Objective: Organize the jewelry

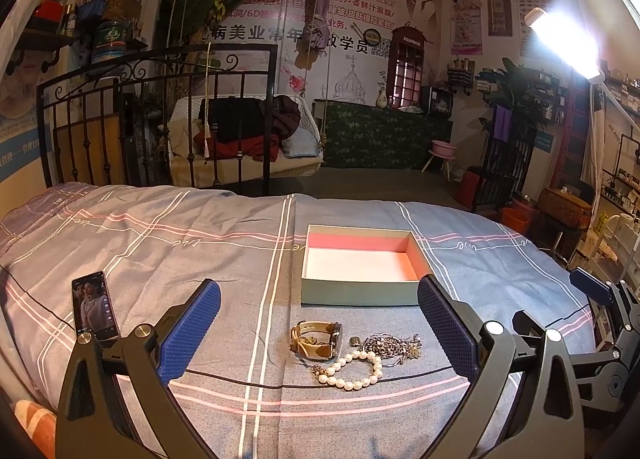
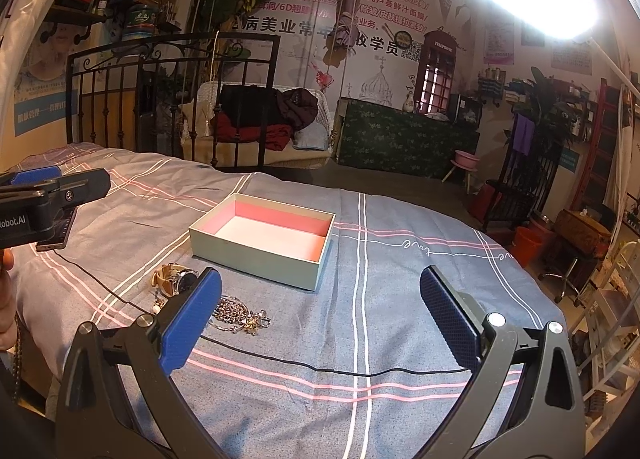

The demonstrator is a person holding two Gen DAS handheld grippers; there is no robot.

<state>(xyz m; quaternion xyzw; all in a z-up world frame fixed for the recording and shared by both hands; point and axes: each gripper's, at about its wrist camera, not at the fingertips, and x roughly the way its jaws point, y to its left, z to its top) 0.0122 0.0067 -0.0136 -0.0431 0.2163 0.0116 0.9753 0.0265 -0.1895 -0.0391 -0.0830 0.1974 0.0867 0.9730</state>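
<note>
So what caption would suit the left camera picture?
Open left gripper hovers over a watch, pearl bracelet and tangled chains beside an empty box on the bed.

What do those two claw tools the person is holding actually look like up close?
Both match. The left gripper and the right gripper each have two black, angular plastic arms with triangular cut-outs and round silver pivot bolts. The fingers wear blue pads with a fine dotted grip texture. Seen from the right wrist view, the left tool's black body carries white lettering ending "obot.AI".

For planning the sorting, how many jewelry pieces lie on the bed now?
4, all before the empty box: watch, pearl bracelet, silver chain pile, small dark pendant. The tangled pile may hide more pieces.
</note>
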